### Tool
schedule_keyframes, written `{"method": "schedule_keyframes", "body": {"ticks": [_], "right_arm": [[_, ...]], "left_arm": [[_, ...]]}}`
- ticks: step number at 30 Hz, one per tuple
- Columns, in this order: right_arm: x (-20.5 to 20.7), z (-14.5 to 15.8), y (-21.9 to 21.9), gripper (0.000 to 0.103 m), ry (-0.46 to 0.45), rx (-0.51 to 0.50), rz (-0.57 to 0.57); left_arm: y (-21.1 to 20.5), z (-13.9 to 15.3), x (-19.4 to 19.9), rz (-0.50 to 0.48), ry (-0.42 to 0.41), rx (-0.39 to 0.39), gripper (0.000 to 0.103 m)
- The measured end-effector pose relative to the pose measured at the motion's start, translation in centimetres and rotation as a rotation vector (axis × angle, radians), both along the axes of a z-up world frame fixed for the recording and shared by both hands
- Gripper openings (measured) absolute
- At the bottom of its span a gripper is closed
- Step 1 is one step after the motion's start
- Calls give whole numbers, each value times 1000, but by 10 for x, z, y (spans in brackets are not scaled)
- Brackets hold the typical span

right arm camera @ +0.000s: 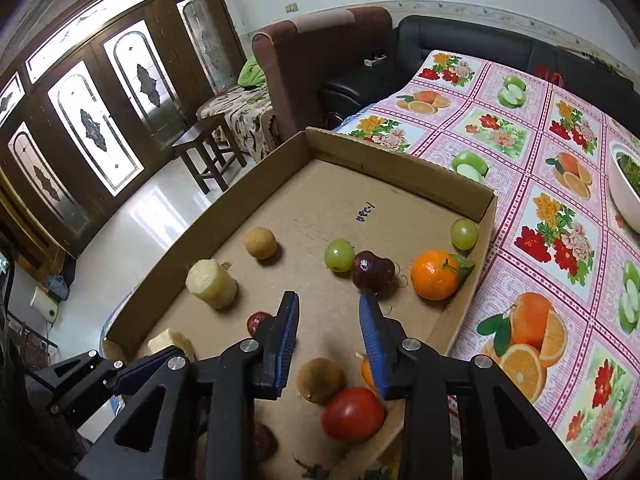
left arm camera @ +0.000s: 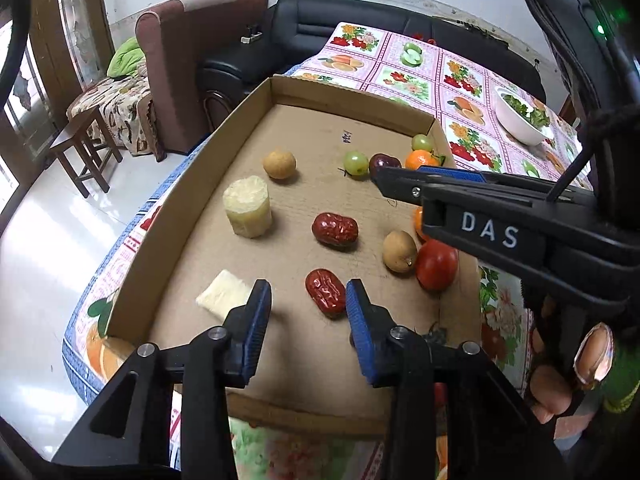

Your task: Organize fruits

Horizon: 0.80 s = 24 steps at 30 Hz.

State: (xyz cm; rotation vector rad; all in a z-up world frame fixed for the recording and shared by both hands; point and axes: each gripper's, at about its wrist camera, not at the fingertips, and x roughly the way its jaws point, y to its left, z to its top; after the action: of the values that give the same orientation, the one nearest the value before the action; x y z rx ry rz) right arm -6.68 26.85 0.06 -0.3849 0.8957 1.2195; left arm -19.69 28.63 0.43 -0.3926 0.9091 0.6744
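The wrinkled dark-red dried date lies on the floor of the shallow brown cardboard tray, near its front edge, just inside my left claw. That claw is open; the date sits close by the right-hand blue pad without being pinched. I judge it light, leathery and a little yielding, so it should take a firm squeeze across its short waist without bruising, though its oval shape may roll if I catch only an end. A second wrinkled red date lies further in, beside a pale cut cylinder of sugarcane and a flat pale sugarcane slab.

My right claw hovers with its pads apart and nothing between them, over bare cardboard near the dark-red plum. The round orange tangerine and smooth red tomato look soft-skinned and easily dented. The tray rests on a fruit-patterned pink tabletop.
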Motion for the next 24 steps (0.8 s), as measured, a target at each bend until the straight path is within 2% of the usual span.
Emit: {"method": "schedule_keyframes", "body": {"ticks": [5,8,11,15,18,21,24], "right_arm": [[-1,3,-11,34,9,13,1],[-3,6,-21,37,14,30,12],[-6,11,-33,38,9,46,34],[-10,15,-49,55,-13,54,74],[-14,18,-61,59,-37,59,111],[-18,19,-74,69,-62,69,164],[-24,19,-87,70,-95,72,231]], "left_arm": [[-7,2,-4,0,11,8,38],[-13,5,-9,2,13,26,49],[-20,10,-15,-2,10,46,49],[-30,13,-21,-7,20,60,53],[-38,14,-27,-7,27,69,53],[-46,17,-37,-11,19,75,53],[-54,20,-47,-6,17,87,56]]}}
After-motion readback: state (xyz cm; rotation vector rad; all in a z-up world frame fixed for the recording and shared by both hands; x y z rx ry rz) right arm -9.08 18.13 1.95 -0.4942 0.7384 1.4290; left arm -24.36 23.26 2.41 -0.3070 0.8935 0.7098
